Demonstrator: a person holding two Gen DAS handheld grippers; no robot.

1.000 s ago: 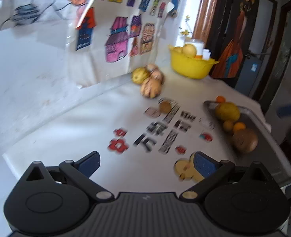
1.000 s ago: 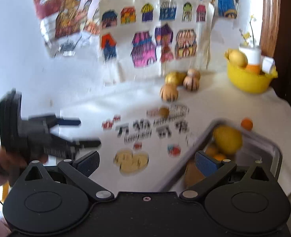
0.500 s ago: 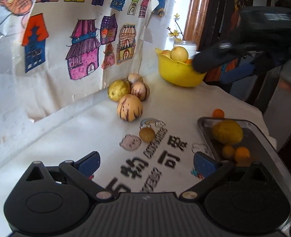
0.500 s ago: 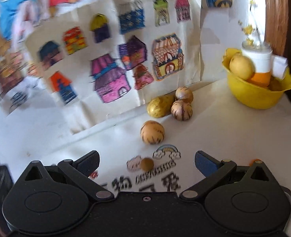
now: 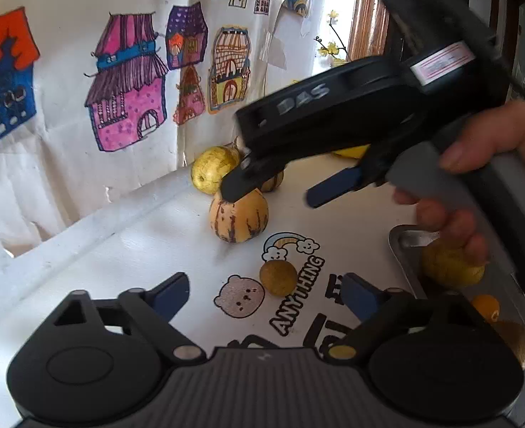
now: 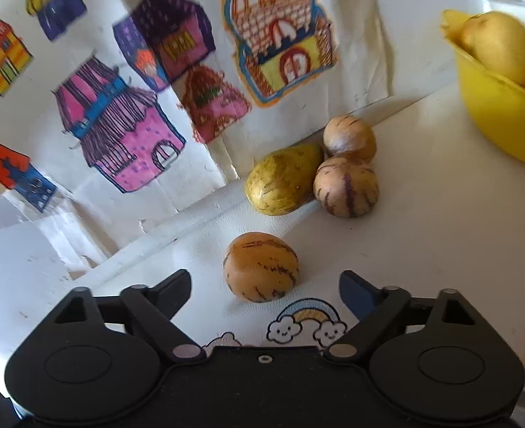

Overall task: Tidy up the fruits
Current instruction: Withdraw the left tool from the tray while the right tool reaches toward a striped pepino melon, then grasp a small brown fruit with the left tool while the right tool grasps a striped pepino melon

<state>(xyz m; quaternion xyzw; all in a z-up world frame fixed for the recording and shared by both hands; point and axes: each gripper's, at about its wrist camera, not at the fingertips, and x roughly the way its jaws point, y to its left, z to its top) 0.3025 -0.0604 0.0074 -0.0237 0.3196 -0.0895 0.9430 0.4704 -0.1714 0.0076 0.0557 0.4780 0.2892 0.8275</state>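
- Fruit: the striped fruit (image 6: pixel 260 271) sat alone, near the rainbow sticker (image 6: pixel 307 319).
- Right hand-held gripper (image 6: pixel 265 290) was closing, still wide around it, to grab it.
- Left hand-held gripper (image 5: pixel 265 294) was closing too, holding nothing.

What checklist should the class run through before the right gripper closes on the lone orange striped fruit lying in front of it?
1. Right gripper jaws apart, having just been closing a little: ok.
2. Nothing pinched between them; the orange striped fruit lies just ahead: ok.
3. Fruit stands apart from the three striped fruits by the wall: ok.
4. Left gripper empty and open, its jaws also just narrowed: ok.
5. Metal tray has free room: cannot tell, a hand hides much of it.
6. Small round brown fruit clear of the right gripper's path: ok.
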